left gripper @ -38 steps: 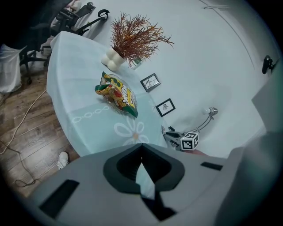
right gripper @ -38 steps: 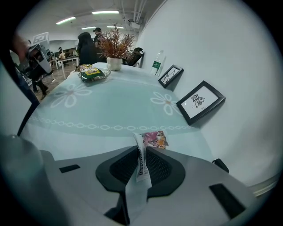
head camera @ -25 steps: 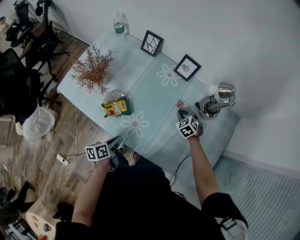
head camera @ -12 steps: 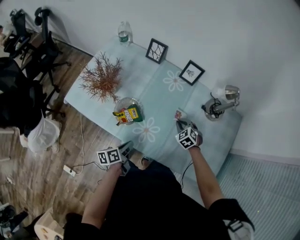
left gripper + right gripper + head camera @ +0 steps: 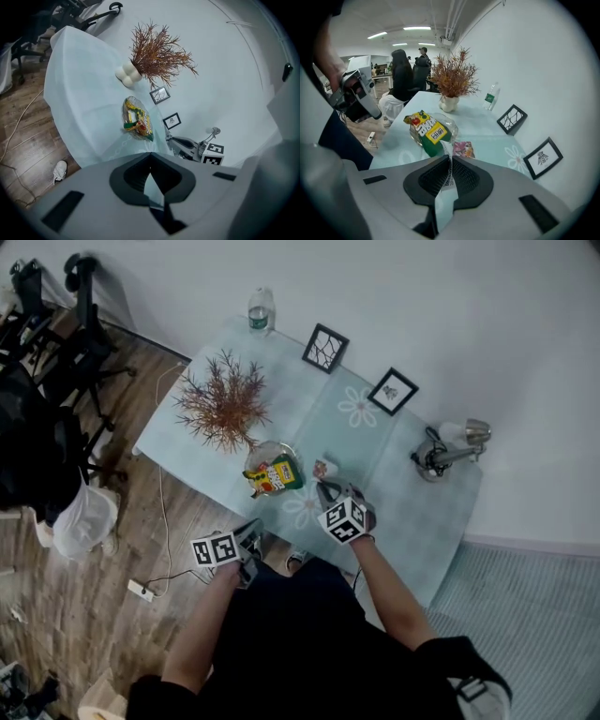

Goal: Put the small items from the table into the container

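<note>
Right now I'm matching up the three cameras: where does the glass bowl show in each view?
Head view: glass bowl just left of centre, at the table's near edge.
Left gripper view: glass bowl left of centre, mid-height.
Right gripper view: glass bowl left of centre, mid-height.
Shared landmark: dried red plant beside it.

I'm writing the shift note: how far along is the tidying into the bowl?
Done: a green snack packet lies in the glass bowl. In hand: the right hand-held gripper grips a pink packet near the bowl. Left: dropping it in; no other loose small item shows.
</note>
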A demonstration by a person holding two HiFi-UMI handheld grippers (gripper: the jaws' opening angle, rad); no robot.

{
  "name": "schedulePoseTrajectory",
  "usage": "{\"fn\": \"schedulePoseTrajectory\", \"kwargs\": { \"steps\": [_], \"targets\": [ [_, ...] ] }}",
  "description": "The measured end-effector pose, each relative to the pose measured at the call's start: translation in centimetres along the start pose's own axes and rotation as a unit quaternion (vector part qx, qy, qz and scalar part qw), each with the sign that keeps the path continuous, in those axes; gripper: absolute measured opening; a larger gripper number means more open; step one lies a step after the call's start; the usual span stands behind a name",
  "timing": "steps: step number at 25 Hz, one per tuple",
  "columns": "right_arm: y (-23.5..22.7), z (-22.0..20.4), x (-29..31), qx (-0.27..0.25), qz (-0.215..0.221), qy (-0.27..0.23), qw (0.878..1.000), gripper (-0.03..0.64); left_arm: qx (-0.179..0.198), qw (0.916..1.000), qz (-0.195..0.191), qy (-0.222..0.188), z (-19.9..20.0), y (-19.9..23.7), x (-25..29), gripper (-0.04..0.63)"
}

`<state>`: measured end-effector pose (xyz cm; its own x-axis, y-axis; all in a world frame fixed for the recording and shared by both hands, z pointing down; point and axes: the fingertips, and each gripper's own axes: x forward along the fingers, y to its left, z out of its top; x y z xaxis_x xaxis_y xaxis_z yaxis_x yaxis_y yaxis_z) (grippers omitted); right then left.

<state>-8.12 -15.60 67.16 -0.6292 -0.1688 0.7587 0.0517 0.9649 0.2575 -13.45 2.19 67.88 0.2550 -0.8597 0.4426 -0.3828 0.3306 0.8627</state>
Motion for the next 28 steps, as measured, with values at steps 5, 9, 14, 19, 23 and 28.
{"fn": "schedulePoseTrajectory", "kwargs": {
  "steps": [5,9,14,19,23,28],
  "targets": [
    [2.8,4.8,1.8,-0.021,0.009,-0.012,1.0,0.043,0.004,1.0,-0.005,0.001,2.5,1.9,-1.6,0.003],
    [3.6,6.8,3.4,-0.029,0.012,-0.008,0.999,0.043,0.009,0.9998,-0.015,0.002,4.4,2.8,-2.2,0.003],
    [5.1,8.7,5.2,-0.034,0.011,-0.007,0.999,0.043,0.009,0.9997,-0.019,0.01,6.0,4.5,-3.3,0.003],
    [5.9,10.2,6.9,-0.04,0.013,-0.006,0.999,0.043,0.013,0.9996,-0.024,0.01,7.9,5.3,-3.8,0.003],
    [6.5,11.0,8.0,-0.04,0.012,0.0,0.999,0.044,0.017,0.9995,-0.024,0.011,9.1,6.2,-4.3,0.003],
    [6.8,10.9,8.3,-0.03,0.012,0.01,0.999,0.044,0.019,0.9993,-0.031,0.012,9.8,6.6,-4.3,0.003]
  ]
}}
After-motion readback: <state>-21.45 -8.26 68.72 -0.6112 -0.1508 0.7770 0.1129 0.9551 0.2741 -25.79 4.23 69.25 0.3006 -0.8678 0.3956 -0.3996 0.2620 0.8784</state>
